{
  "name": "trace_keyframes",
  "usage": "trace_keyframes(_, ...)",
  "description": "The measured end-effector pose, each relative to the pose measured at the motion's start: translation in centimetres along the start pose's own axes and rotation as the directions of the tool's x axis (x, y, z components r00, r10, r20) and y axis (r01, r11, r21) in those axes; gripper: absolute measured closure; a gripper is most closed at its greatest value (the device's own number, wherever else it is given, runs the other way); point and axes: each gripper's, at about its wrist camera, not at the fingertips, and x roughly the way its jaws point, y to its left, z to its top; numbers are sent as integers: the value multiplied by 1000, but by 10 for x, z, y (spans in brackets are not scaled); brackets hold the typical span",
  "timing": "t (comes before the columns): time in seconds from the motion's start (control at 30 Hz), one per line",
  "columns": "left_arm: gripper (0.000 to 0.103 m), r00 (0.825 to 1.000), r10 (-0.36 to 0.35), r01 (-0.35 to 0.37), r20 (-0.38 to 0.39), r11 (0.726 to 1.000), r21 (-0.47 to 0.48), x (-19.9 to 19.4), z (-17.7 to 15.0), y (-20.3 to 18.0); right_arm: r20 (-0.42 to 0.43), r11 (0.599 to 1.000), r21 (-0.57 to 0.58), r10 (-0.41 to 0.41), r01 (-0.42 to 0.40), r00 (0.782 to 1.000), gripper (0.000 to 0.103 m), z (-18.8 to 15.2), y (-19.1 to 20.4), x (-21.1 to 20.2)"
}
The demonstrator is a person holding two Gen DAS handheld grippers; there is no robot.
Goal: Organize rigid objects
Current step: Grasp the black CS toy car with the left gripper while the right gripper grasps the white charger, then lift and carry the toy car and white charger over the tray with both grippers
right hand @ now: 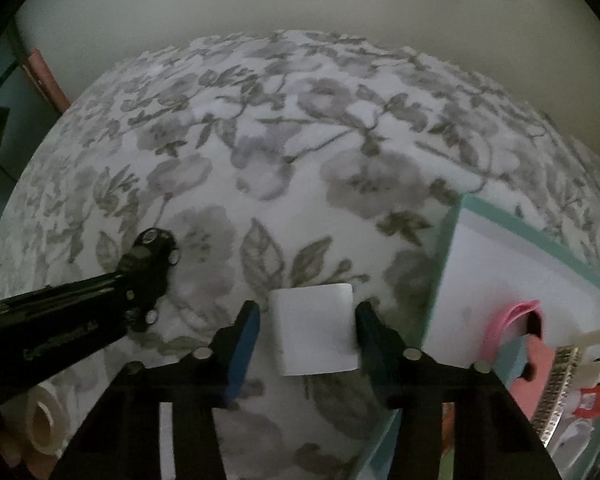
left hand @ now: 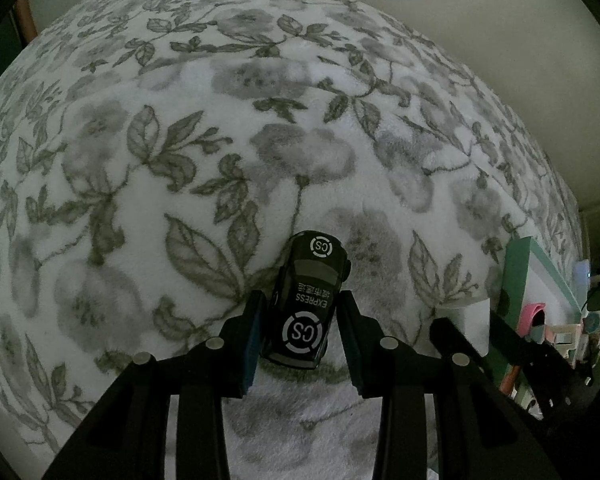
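A black toy car (left hand: 305, 304) with "CS EXPRESS" print lies on the floral blanket (left hand: 180, 160) between the fingers of my left gripper (left hand: 303, 344). The jaws stand open, with a gap on the right side of the car. In the right wrist view the car (right hand: 152, 256) and the left gripper show at the left. A white block (right hand: 314, 330) sits between the fingers of my right gripper (right hand: 306, 340). The right jaws are open with small gaps on both sides of the block.
A teal-rimmed box (right hand: 520, 236) with a white inside stands at the right and holds a pink roll (right hand: 512, 312) and other small items. It also shows in the left wrist view (left hand: 520, 264). A tape roll (right hand: 46, 420) lies at the lower left. A pale wall is behind the bed.
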Motion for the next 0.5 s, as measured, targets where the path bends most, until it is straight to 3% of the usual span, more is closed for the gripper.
trace_keyframes(0.4, 63, 999, 35, -35, 11, 998, 47, 5, -1, -8, -26, 998, -39, -48, 47, 999, 56, -6, 8, 8)
trace_keyframes(0.5, 56, 999, 41, -42, 17, 997, 69, 6, -2, -14, -22, 998, -42, -51, 50, 998, 56, -4, 9, 8)
